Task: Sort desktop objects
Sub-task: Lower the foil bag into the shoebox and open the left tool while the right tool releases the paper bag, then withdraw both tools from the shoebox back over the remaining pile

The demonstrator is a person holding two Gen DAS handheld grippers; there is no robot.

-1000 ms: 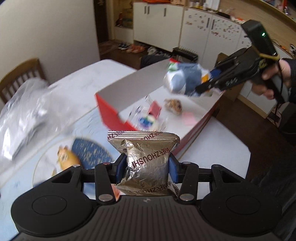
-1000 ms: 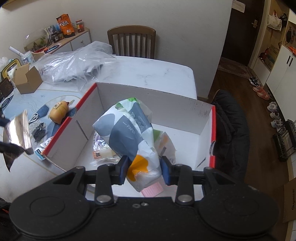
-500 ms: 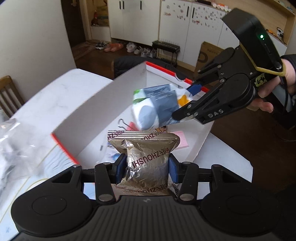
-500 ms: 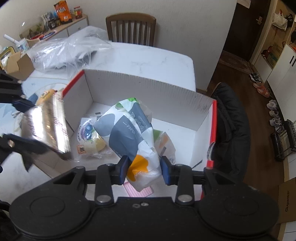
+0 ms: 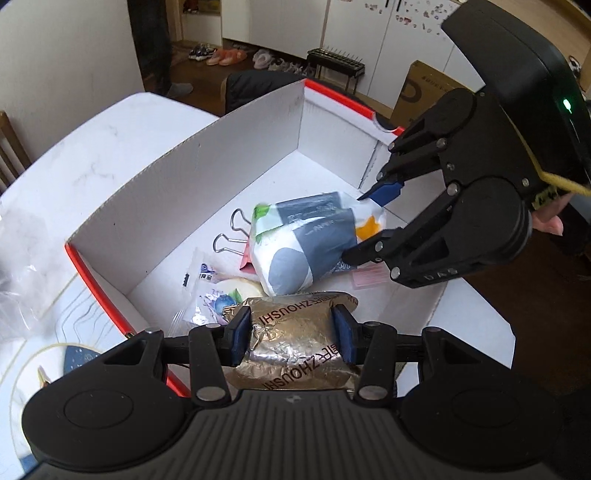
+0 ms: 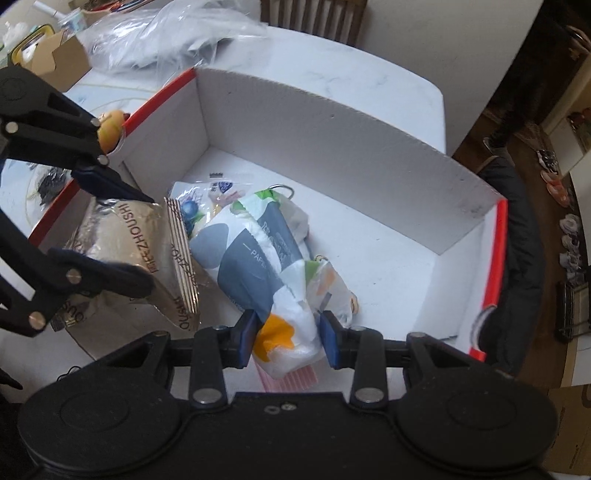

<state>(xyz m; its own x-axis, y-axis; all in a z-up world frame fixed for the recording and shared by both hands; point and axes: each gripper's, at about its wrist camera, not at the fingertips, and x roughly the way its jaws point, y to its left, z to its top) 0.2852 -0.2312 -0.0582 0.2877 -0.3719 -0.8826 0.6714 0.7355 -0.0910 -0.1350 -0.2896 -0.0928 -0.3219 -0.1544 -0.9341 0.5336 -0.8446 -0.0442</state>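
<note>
A silver foil snack bag point(image 5: 295, 343) is pinched between the blue pads of my left gripper point(image 5: 291, 338), which hangs just inside the near corner of a white cardboard box with red edges point(image 5: 192, 173). My right gripper point(image 6: 288, 345) is shut on the tail of a white, grey and green tissue pack point(image 6: 258, 251); the pack's far end reaches down to the box floor. From the right wrist view the foil bag point(image 6: 147, 240) and left gripper point(image 6: 122, 236) sit at the box's left side. The right gripper point(image 5: 364, 227) enters the left wrist view from the right.
Inside the box lie a clear packet with a biscuit point(image 5: 214, 291), binder clips point(image 5: 231, 236) and a pink slip point(image 5: 369, 275). Outside it are a small yellow figure point(image 6: 110, 127), clear plastic bags point(image 6: 159, 40), a small brown carton point(image 6: 59, 61) and a wooden chair point(image 6: 314, 14).
Both grippers have sunk into the box with their loads. The foil bag came from outside the left wall to the near corner; the tissue pack dropped to the box floor.
</note>
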